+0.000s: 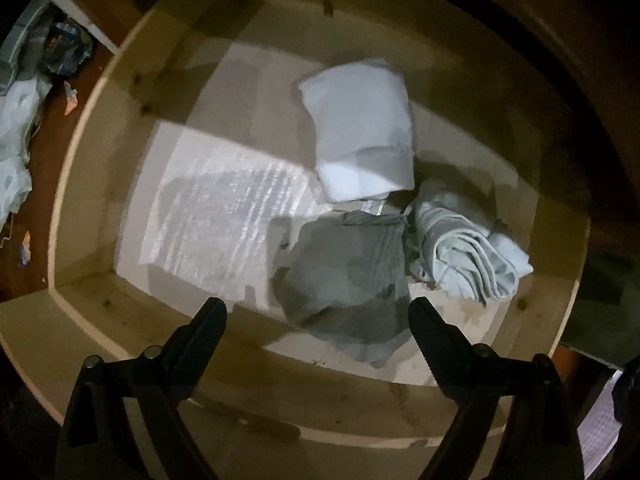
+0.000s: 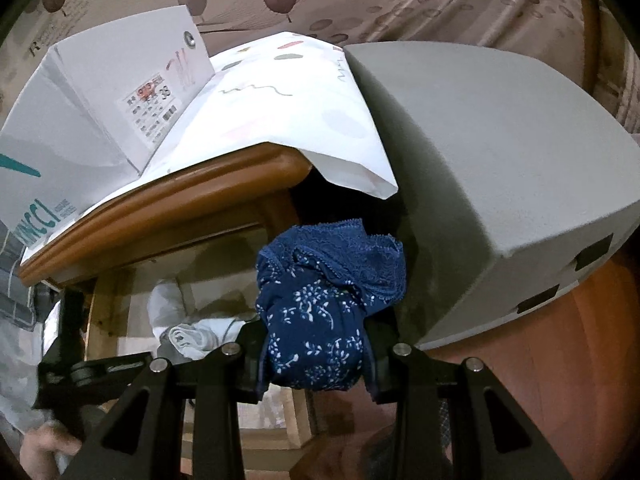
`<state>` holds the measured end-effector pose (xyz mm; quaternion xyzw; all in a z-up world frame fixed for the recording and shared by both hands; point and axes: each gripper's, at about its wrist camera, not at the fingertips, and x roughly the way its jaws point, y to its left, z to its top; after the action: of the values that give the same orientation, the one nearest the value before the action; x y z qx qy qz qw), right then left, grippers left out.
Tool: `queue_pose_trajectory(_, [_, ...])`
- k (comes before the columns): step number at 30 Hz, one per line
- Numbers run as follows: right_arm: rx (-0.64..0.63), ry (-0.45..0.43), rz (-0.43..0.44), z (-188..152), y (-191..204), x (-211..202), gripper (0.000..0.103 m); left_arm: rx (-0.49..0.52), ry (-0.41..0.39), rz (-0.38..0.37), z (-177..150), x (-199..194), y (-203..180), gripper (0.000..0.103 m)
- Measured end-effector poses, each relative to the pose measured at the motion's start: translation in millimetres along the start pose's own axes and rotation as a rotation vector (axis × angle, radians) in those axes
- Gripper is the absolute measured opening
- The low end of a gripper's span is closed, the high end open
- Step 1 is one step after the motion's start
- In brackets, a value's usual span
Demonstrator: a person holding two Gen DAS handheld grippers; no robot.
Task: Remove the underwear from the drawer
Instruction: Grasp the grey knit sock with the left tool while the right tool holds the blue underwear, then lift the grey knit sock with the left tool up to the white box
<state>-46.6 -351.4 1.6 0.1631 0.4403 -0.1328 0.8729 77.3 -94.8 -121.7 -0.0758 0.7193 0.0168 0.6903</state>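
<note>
The right gripper (image 2: 316, 364) is clamped narrow on a bunched pair of dark blue underwear (image 2: 324, 300) with a white floral print and a lace edge; the cloth bulges up between the two fingers and hangs clear of the drawer (image 2: 104, 312), whose pale wooden wall shows below and to the left of it. That piece is, by the look of it, already out. Beyond it, above the drawer, stands a brown wooden table edge (image 2: 168, 204) draped with a white patterned sheet (image 2: 288, 112), a white cardboard box (image 2: 100, 112) on top, and a large grey box-like object (image 2: 500, 152) to the right.

The left gripper (image 1: 318, 312) stands wide, nothing between its fingers, pointing straight down into the drawer (image 1: 120, 92). Directly under it, between the two fingertips and a little beyond them, lies a folded grey garment (image 1: 348, 280) on the pale drawer floor. Just right of the grey one is a rolled light blue-grey piece (image 1: 468, 252), touching it, and just beyond it toward the drawer's far wall sits a folded white piece (image 1: 360, 128). The left half of the drawer floor is bare. Outside the drawer's left wall, some crumpled cloth and packaging (image 1: 24, 120) lie on a brown surface.

So one piece is lifted out and three bundles remain in the drawer, all crowded toward its right side. The grey one looks like the next target; the open fingers straddle it but do not yet press on it.
</note>
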Motion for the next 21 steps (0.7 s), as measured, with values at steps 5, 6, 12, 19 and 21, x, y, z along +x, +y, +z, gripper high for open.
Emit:
queue_pose_trajectory(5, [0.017, 0.005, 0.018, 2, -2, -1, 0.035, -0.011, 0.067, 0.0, 11, 10, -10, 0.088])
queue_pose_trajectory(6, [0.019, 0.006, 0.023, 3, -2, -1, 0.035, -0.016, 0.08, 0.009, 12, 13, -11, 0.088])
queue_pose_trajectory(12, [0.028, 0.002, 0.027, 4, -5, -3, 0.035, -0.082, 0.188, 0.012, 20, 36, -10, 0.083])
queue_pose_trajectory(19, [0.038, 0.0, 0.019, 6, -7, -4, 0.035, -0.105, 0.286, 0.008, 27, 57, -8, 0.067])
queue_pose_trajectory(21, [0.035, 0.003, 0.02, 6, -7, -3, 0.035, -0.08, 0.279, 0.023, 28, 54, -7, 0.057])
